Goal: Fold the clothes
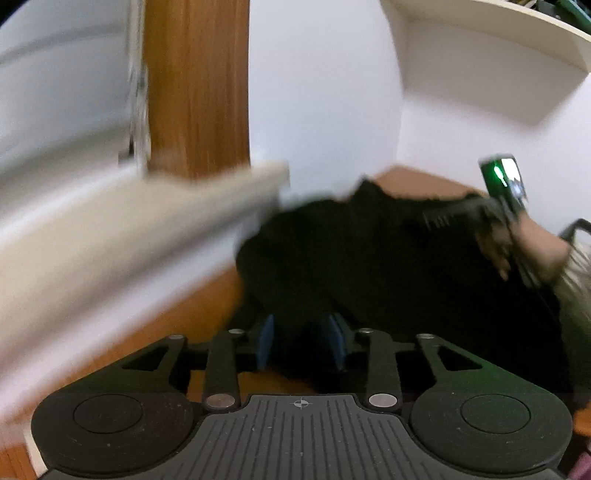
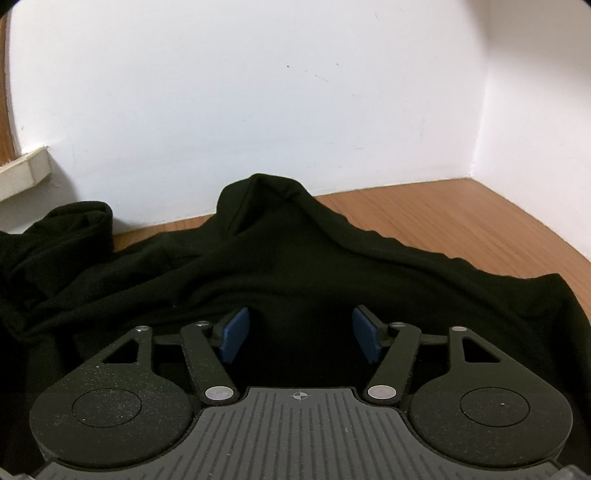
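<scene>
A black garment [image 1: 369,266] lies rumpled on the wooden table [image 1: 207,314], bunched toward the wall. In the left wrist view my left gripper [image 1: 302,341] has its blue pads [image 1: 266,341] apart at the garment's near edge, dark cloth showing in the gap; the picture is blurred. Farther right, a hand [image 1: 532,251] holds my right gripper [image 1: 443,218] over the cloth. In the right wrist view the right gripper [image 2: 301,338] stands wide open just above the black garment [image 2: 295,258], which humps up in front of it, with a rolled part [image 2: 85,221] at the left.
White walls close the table [image 2: 461,221] at the back and right, meeting in a corner. A wooden post [image 1: 195,92] and a beige ledge [image 1: 166,206] stand at the left, the ledge [image 2: 26,170] also in the right wrist view. A white shelf [image 1: 498,33] hangs overhead.
</scene>
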`<state>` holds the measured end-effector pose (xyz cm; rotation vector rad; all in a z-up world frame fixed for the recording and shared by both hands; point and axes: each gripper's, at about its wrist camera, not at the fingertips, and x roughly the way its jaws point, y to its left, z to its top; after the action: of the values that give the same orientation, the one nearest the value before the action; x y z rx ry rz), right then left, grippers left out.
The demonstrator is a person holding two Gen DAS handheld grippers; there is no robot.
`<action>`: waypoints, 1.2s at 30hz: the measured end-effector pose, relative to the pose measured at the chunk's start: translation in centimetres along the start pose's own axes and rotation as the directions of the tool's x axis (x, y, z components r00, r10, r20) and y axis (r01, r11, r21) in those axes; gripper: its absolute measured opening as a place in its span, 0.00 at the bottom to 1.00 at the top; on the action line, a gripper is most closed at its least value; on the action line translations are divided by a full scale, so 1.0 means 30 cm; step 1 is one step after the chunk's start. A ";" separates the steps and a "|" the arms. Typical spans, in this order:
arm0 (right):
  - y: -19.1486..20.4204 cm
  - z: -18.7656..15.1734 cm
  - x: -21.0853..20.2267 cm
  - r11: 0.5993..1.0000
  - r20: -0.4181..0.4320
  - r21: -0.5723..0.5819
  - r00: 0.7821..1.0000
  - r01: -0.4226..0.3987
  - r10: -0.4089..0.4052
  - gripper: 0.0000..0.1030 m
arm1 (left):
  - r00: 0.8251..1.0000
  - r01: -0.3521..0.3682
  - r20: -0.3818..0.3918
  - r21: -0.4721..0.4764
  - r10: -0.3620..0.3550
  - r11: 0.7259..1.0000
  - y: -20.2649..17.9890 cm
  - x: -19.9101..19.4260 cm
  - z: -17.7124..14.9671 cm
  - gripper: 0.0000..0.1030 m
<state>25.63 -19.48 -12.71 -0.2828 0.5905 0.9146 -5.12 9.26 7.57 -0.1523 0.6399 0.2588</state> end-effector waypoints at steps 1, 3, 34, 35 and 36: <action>0.000 0.000 -0.001 1.000 0.000 0.001 1.000 0.001 -0.001 0.62 | 1.000 0.018 -0.015 -0.026 -0.018 0.999 -0.009 -0.009 -0.035 0.40; 0.004 0.000 0.001 1.000 0.000 -0.001 1.000 0.005 -0.005 0.63 | 0.998 0.047 -0.044 -0.055 -0.050 0.997 -0.033 -0.020 -0.096 0.42; 0.051 -0.032 -0.039 0.999 -0.002 0.024 1.000 0.030 -0.030 0.64 | 0.984 -0.177 0.028 0.002 0.177 0.984 0.228 -0.216 -0.154 0.31; 0.056 -0.036 -0.046 0.999 -0.002 0.025 0.999 0.035 -0.035 0.64 | 0.984 -0.171 0.050 -0.011 0.171 0.985 0.221 -0.210 -0.149 0.36; 0.060 -0.039 -0.051 0.999 -0.003 0.027 0.999 0.039 -0.039 0.65 | 0.983 -0.173 0.065 -0.024 0.174 0.985 0.211 -0.201 -0.141 0.43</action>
<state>23.04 -19.98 -12.71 -0.2706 0.5969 0.8679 -13.98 13.24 7.49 -0.1048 0.5851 0.4361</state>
